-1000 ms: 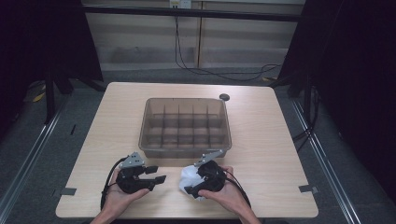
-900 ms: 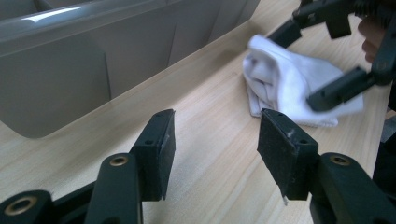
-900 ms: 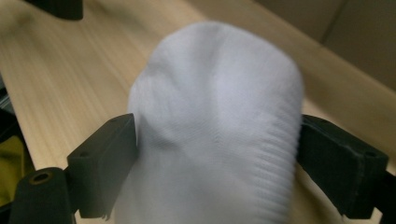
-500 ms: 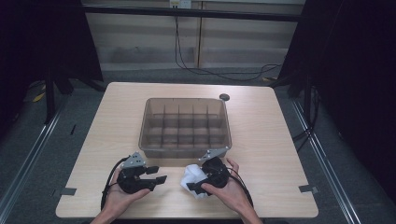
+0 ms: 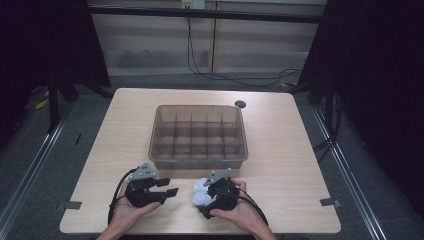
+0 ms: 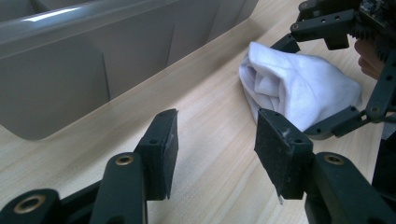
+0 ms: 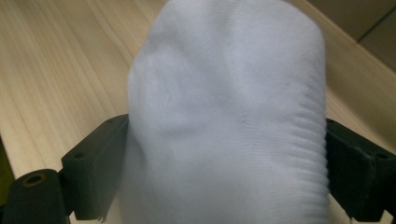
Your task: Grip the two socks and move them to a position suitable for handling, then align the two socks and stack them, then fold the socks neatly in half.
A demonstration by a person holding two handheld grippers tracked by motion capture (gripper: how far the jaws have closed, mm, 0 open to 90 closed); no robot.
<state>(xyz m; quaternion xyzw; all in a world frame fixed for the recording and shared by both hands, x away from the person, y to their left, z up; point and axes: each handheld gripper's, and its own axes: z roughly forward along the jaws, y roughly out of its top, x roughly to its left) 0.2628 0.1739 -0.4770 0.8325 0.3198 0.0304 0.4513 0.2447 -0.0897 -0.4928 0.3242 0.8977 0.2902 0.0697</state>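
Right gripper [image 5: 206, 198] is clamping a white sock [image 5: 201, 190], rolled into a bundle. In the right gripper view the sock [image 7: 224, 116] is sitting between the 2 jaws, both pads pressing into its sides, fabric bulging up and forward past them. Sock is resting on the table [image 5: 290, 150] near the front edge, just in front of the bin [image 5: 198, 136] and apart from it.

Left gripper [image 5: 167, 187] is lying in the person's left hand [image 5: 131, 212], jaws parted about halfway and holding nothing. Those jaws have just been closing a little, with only bare table between them. It is pointing across at the sock; in the left gripper view the sock [image 6: 299, 88] is lying ahead and to the right of the jaws, near but not touching them, with the right gripper [image 6: 310, 86] closed around it from the far side.

Bin is a clear brown divided tray, its wall [image 6: 93, 70] running along the left of the left gripper view. Right hand [image 5: 240, 210] is wrapping the right gripper's body from behind.
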